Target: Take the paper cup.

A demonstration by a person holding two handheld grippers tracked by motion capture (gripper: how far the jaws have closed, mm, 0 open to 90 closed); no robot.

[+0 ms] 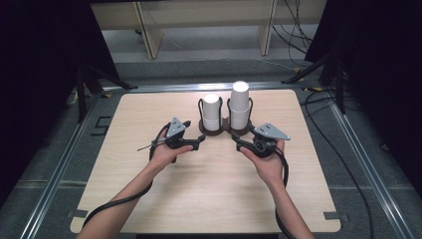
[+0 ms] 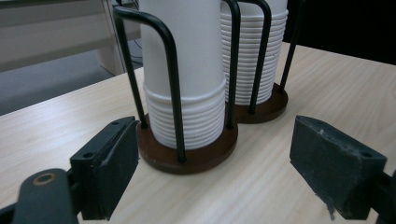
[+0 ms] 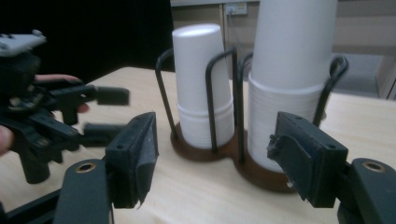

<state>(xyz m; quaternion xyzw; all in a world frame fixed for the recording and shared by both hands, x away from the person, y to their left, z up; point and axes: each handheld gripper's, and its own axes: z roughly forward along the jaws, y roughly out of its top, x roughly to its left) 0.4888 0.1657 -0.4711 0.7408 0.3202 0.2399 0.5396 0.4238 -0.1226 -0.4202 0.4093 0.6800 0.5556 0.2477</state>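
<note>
A black wire holder on a dark brown base [image 1: 220, 131] stands at the table's far middle with two stacks of white cups. The shorter stack [image 1: 212, 111] is on the left and the taller stack [image 1: 239, 103] on the right. My left gripper [image 1: 201, 140] is open just in front of the holder's left side. Its view looks at the nearer stack [image 2: 187, 70] with the base [image 2: 187, 156] ahead of its pads [image 2: 112, 168], and nothing lies between them. My right gripper [image 1: 235, 142] is open near the holder's right side, its empty pads [image 3: 303, 158] facing both stacks [image 3: 289, 70].
The light wooden table [image 1: 209, 189] has rounded corners and stands on a grey floor with metal rails. Cables trail from both grippers off the near edge. The left gripper [image 3: 70, 116] and a hand appear at the left of the right gripper view. Pale furniture legs stand beyond the table.
</note>
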